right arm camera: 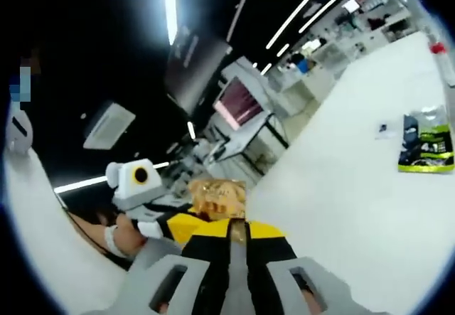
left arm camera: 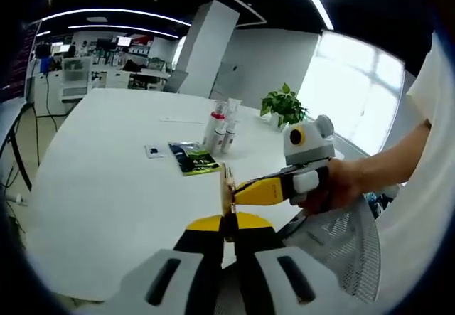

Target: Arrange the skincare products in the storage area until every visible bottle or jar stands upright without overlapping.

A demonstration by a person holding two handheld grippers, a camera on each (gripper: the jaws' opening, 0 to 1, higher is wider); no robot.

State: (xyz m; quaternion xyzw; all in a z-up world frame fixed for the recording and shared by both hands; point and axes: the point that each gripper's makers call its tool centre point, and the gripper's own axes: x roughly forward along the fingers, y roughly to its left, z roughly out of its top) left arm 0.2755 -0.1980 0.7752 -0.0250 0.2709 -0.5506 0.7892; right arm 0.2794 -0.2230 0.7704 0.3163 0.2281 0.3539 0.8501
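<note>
A broad white bench (left arm camera: 106, 187) carries the things. Towards its far right part, a small cluster of skincare bottles (left arm camera: 222, 126) stands upright, close together; whether they touch cannot be told. Just nearer than them lies a flat green-and-black packet (left arm camera: 193, 158), and to its left, slightly apart, a small white card with a dark mark (left arm camera: 153, 151). A potted green plant (left arm camera: 283, 106) stands at the far right edge, beyond the bottles.
</note>
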